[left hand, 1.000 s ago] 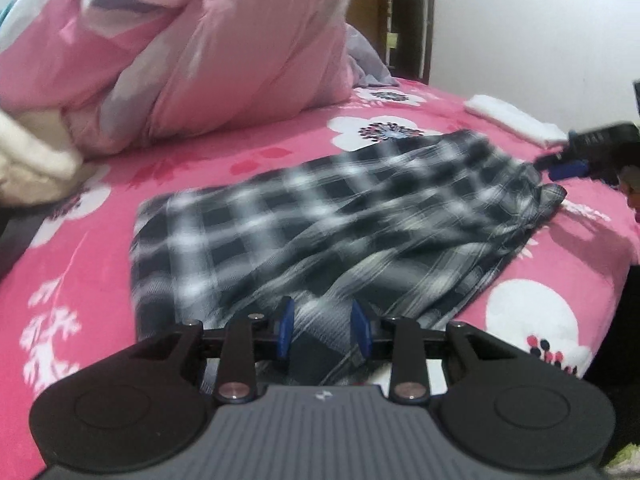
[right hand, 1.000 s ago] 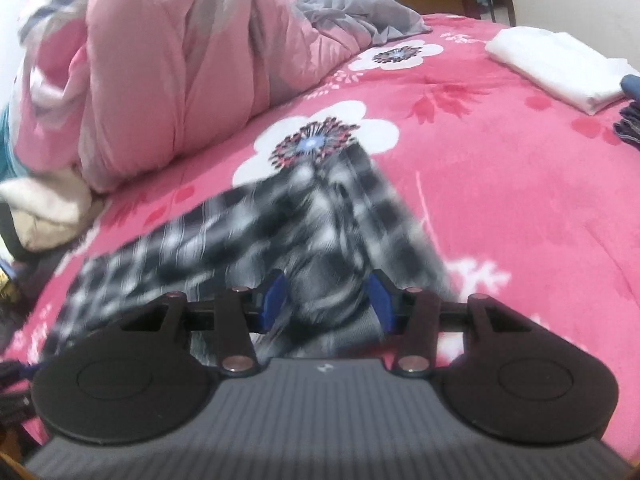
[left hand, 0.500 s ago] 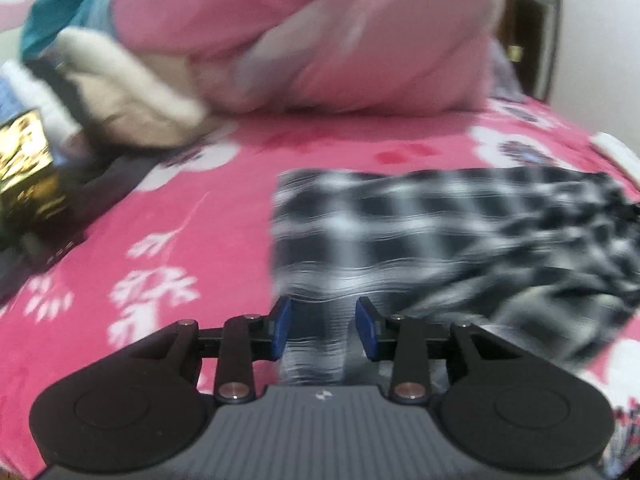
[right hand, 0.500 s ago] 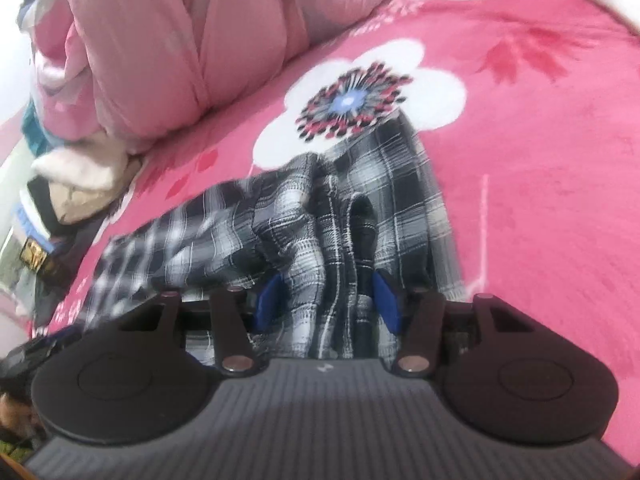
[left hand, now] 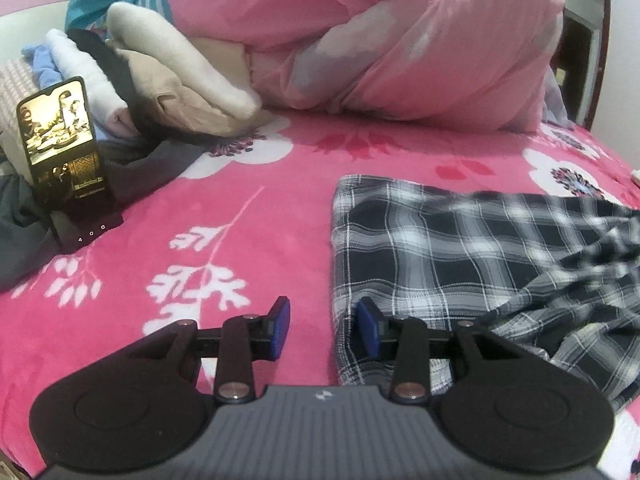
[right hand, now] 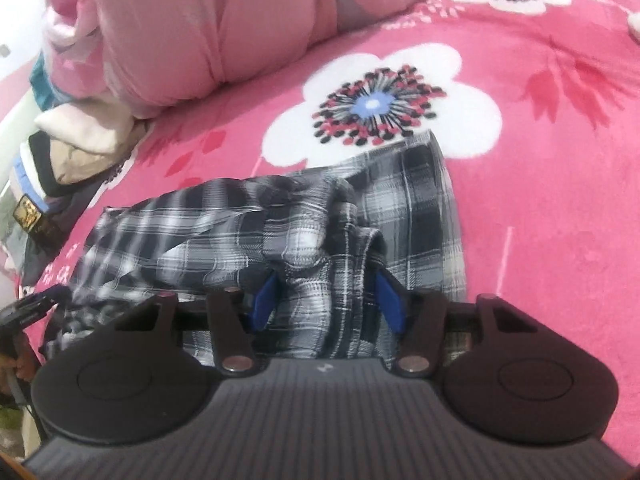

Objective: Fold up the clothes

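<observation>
A black-and-white plaid garment (left hand: pixel 460 248) lies on the pink flowered bedspread (left hand: pixel 240 200). Its left part is flat and its right part is rumpled. My left gripper (left hand: pixel 322 332) hovers at the garment's near left corner. Its jaws are apart, the cloth's edge runs just inside the right pad (left hand: pixel 368 332), and pink sheet shows in the gap. In the right wrist view the plaid garment (right hand: pixel 280 232) is bunched into ridges. My right gripper (right hand: pixel 326 300) straddles one raised fold. Its jaws are closing, and both blue pad faces still show beside the cloth.
A heaped pink quilt (left hand: pixel 400 40) fills the back of the bed. Left of it sits a pile of clothes (left hand: pixel 180 80), and a lit phone (left hand: pixel 64 140) stands propped in front. A person's hand (right hand: pixel 20 364) shows at the left edge of the right wrist view.
The left gripper has swung from the garment's middle to its left edge. The right gripper has come down and in over the far end, and the cloth there has gone from flat to bunched.
</observation>
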Motion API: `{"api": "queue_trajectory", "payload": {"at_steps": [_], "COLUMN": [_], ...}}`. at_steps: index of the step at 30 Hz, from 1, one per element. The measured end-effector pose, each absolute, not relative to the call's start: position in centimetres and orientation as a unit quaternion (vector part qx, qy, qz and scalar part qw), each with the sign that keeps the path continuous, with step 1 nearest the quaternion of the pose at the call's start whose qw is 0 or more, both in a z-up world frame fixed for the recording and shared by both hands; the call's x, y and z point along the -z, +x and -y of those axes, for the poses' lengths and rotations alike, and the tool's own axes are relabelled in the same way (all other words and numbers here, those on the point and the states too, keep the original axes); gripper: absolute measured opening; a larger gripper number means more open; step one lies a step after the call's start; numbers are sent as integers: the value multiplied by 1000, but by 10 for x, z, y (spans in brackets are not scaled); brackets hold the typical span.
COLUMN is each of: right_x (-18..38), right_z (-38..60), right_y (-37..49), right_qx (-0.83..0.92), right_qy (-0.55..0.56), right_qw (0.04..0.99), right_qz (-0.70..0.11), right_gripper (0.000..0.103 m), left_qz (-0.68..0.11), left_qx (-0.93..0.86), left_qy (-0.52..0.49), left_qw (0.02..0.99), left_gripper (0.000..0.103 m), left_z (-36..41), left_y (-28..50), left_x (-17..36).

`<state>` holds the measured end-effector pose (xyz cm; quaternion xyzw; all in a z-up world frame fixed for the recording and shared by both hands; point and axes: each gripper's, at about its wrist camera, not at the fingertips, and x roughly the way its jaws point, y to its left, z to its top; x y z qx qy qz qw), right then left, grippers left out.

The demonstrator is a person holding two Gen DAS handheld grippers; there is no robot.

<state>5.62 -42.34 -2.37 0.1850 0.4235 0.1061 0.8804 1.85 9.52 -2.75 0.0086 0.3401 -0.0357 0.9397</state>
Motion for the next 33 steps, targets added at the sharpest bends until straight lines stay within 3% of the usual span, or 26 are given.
{"api": "queue_trajectory", "payload": {"at_steps": [4, 7, 19, 24, 27, 33], "right_x": [24, 17, -16, 15, 26, -26], "right_z": [422, 424, 445, 453, 462, 451], "right_y": [47, 38, 20, 29, 27, -18], "right_qx": [-103, -96, -71, -51, -41, 5], "right_qy": [191, 203, 203, 215, 248, 220], "right_qw": [891, 899, 922, 908, 901, 929], "right_qz": [-399, -376, -321, -356, -354, -297], "right_gripper": [17, 12, 11, 12, 18, 25], "left_qz": [-327, -332, -342, -348, -349, -326], "left_qx": [32, 27, 58, 64, 69, 66], "left_qy": [5, -2, 9, 16, 11, 1], "left_qw": [945, 943, 938, 935, 935, 943], "left_gripper": [40, 39, 39, 41, 44, 47], "left_z": [-100, -103, -88, -83, -86, -96], "left_y": [14, 15, 27, 31, 31, 19], "left_x": [23, 23, 30, 36, 36, 17]}}
